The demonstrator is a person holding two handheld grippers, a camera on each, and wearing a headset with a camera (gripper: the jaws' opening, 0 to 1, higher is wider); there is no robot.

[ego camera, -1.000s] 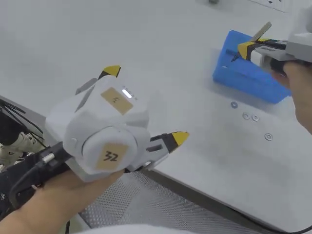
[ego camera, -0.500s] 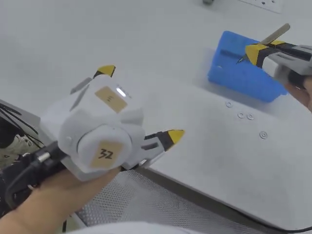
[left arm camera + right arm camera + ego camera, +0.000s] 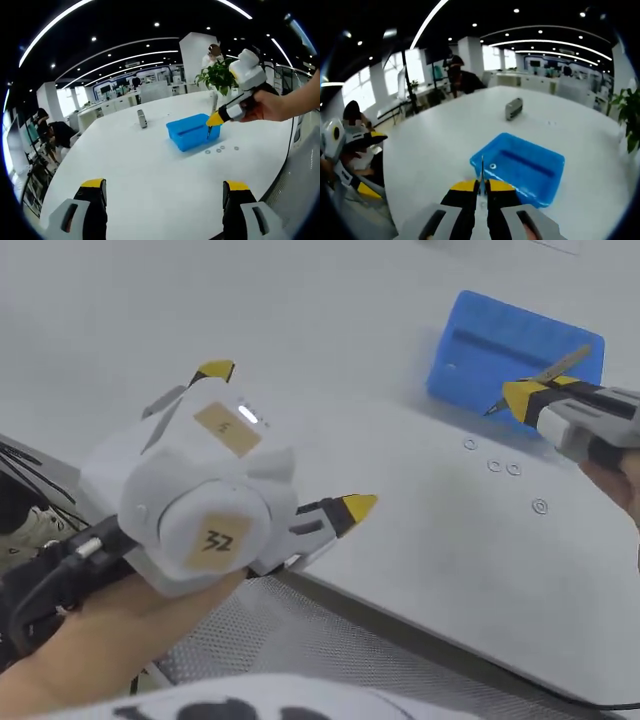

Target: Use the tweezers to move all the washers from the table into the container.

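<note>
Right gripper view: right gripper (image 3: 481,187) fingers (image 3: 462,192) tight on tweezers (image 3: 482,172); left gripper (image 3: 165,186) fingers (image 3: 92,195) wide apart, empty.

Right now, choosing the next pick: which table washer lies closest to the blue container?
The washer beside the container's front wall; the other three lie farther out.

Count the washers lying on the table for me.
4: one washer nearest the blue container, two together just beyond, one alone farther out. Another lies inside the container.
</note>
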